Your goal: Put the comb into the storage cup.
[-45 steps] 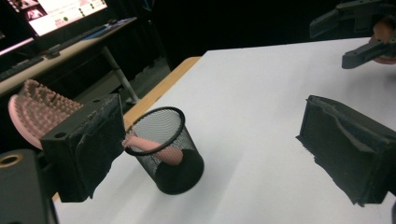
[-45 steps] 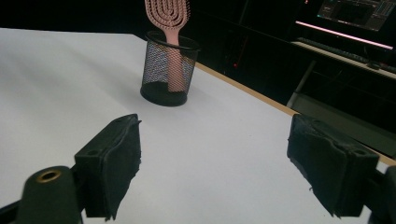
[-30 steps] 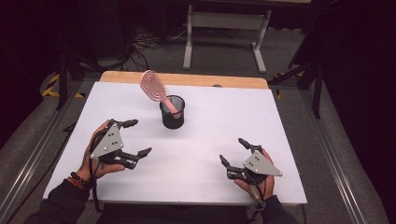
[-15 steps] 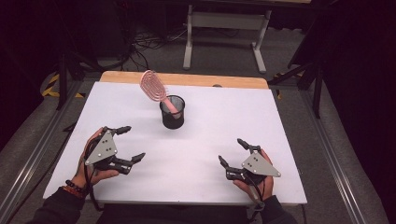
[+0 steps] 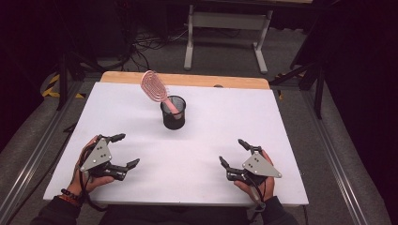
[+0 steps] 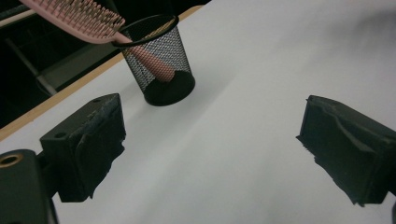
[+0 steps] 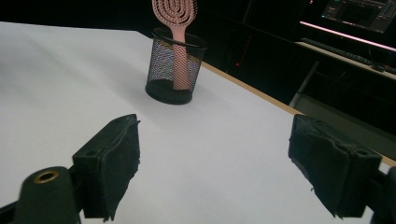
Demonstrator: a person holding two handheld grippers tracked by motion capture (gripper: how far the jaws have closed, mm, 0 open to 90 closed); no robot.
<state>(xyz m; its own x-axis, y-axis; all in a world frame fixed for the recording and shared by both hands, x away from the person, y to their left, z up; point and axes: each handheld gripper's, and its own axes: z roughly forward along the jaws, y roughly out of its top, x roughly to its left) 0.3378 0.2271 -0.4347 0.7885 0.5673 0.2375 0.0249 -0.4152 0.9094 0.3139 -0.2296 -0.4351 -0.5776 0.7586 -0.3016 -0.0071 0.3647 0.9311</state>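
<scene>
A pink hairbrush (image 5: 154, 88) stands handle-down in a black mesh cup (image 5: 173, 113) near the middle back of the white table (image 5: 291, 140), its head leaning left over the rim. The cup (image 6: 161, 65) and brush (image 6: 84, 18) lie ahead of the left gripper's jaws; the right gripper view has the cup (image 7: 176, 70) and brush (image 7: 173, 14) ahead too. My left gripper (image 5: 123, 150) rests low at the front left, open and empty. Over at the front right, my right gripper (image 5: 233, 152) is open with nothing between its pads.
A wooden strip (image 5: 187, 78) runs along the table's far edge. Beyond it stand a metal frame (image 5: 225, 28) and cables on the floor. A lit monitor (image 7: 359, 11) and a keyboard (image 7: 345, 51) sit on a dark desk past the table.
My left gripper has sunk toward the tabletop and drawn back toward the front left corner. The right gripper, brush and cup have stayed put.
</scene>
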